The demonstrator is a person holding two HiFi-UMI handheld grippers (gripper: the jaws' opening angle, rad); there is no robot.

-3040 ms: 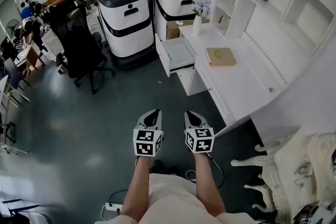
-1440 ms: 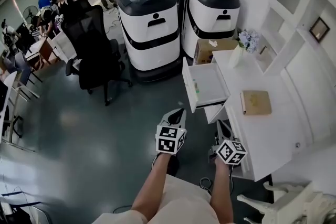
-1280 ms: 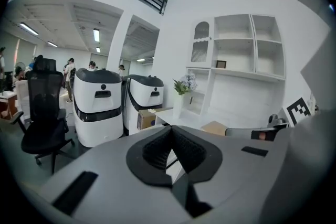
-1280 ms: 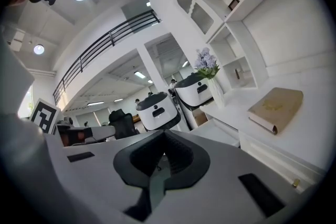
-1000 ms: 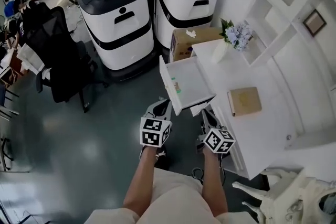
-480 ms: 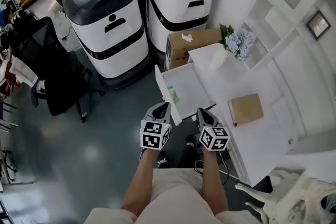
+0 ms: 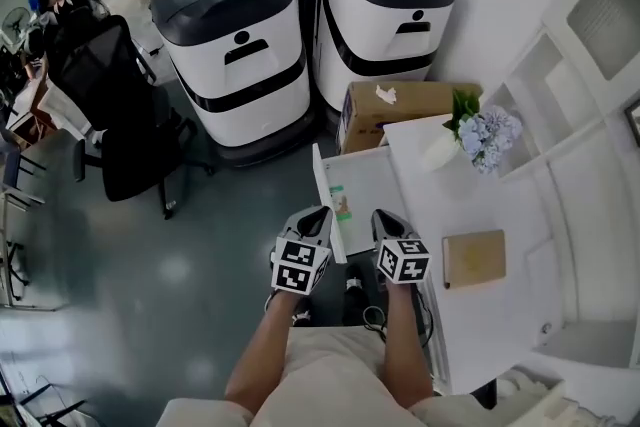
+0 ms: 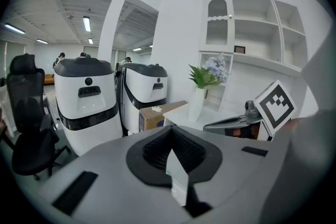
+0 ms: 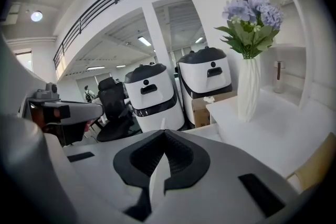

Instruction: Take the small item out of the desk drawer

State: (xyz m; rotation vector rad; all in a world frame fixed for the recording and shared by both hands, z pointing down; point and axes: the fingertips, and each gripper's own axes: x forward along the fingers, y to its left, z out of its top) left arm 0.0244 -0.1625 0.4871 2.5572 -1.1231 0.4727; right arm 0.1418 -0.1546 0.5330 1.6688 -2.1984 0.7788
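The white desk drawer stands pulled open beside the desk. A small green and orange item lies inside it, close to the drawer's front panel. In the head view my left gripper is shut, its tip at the near end of the front panel, just short of the item. My right gripper is shut too and sits over the drawer's near edge. Nothing is between either pair of jaws in the left gripper view or the right gripper view. The drawer's inside is hidden in both gripper views.
Two big white machines stand beyond the drawer, with a cardboard box beside them. On the desk are a vase of flowers and a tan book. A black office chair is at the left.
The person has walked up to the desk, so the drawer now lies right in front of both grippers. Both grippers moved forward and a little down and stayed shut.
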